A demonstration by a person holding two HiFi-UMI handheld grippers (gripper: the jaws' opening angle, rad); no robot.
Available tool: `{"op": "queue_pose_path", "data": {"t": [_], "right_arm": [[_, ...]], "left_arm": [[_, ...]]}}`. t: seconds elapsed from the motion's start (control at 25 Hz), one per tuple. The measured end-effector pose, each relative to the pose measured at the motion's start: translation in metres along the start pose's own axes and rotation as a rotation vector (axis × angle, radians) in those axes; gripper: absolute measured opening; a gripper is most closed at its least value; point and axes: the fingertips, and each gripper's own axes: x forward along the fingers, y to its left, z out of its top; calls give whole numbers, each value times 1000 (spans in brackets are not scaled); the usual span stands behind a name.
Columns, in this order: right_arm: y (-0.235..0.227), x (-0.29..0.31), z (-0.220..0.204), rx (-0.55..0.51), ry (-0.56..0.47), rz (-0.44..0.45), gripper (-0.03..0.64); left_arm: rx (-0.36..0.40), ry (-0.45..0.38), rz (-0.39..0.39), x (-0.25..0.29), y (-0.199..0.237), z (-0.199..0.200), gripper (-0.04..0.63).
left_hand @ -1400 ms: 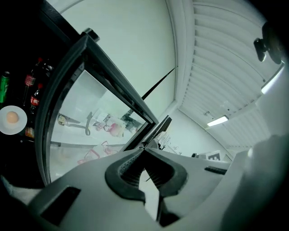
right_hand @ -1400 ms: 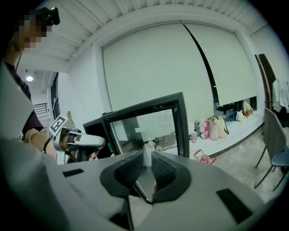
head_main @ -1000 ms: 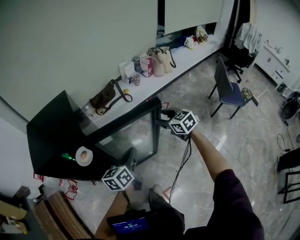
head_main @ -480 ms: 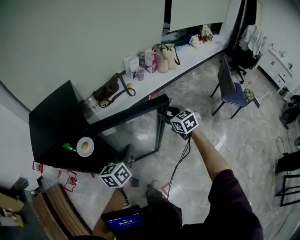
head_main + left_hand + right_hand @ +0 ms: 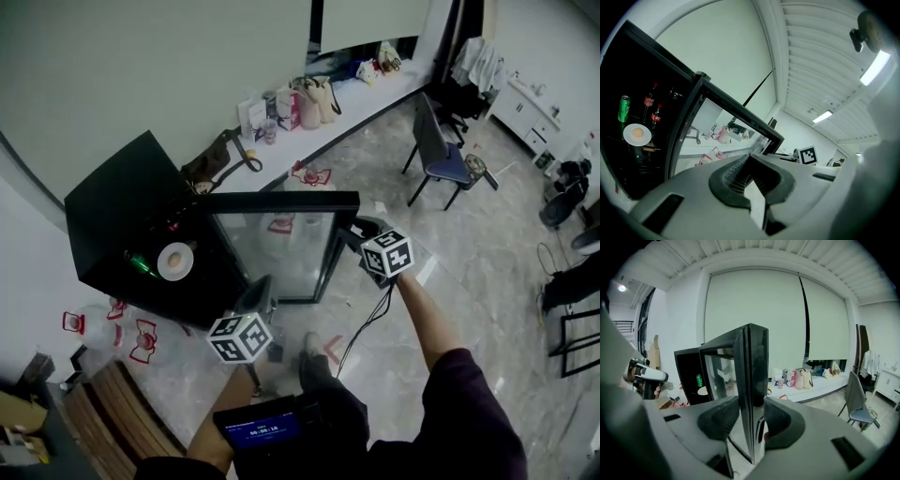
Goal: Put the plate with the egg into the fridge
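Plate with egg (image 5: 175, 261) rests on a shelf inside the fridge (image 5: 112, 211), at 10 o'clock from the left claw (image 5: 259, 297). Left claw is pressed together and empty. Right claw (image 5: 751, 420) is closing, with the edge of the fridge door (image 5: 754, 357) between its jaws.

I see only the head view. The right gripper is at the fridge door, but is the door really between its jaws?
Observer: Yes. The edge of the fridge door stands between the jaws of the right gripper, which are closing.
Operator: And the left gripper, does it carry something?
Observer: No. The left gripper is shut, with nothing between its jaws.
Operator: What stands near the plate?
Observer: Near the plate with the egg stand two bottles with red labels and a green can.
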Motion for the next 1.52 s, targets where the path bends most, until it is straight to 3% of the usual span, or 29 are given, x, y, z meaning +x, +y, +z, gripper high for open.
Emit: {"op": "queue_pose_path", "data": {"t": [0.28, 0.52, 0.72, 0.92, 1.32, 1.52], "right_arm": [[87, -57, -35, 0, 6, -11, 166], [159, -108, -37, -70, -46, 157, 166], [187, -115, -40, -164, -39, 249, 11], [251, -101, -50, -276, -12, 450, 9], [365, -65, -49, -330, -64, 766, 8], [423, -51, -37, -322, -89, 878, 8]], "left_arm": [[58, 42, -43, -55, -21, -37, 9], [97, 64, -93, -80, -52, -57, 9], [95, 46, -68, -95, -53, -64, 9], [98, -16, 27, -131, -35, -57, 9], [33, -117, 333, -218, 44, -63, 9], [-7, -177, 467, -259, 69, -61, 9]]}}
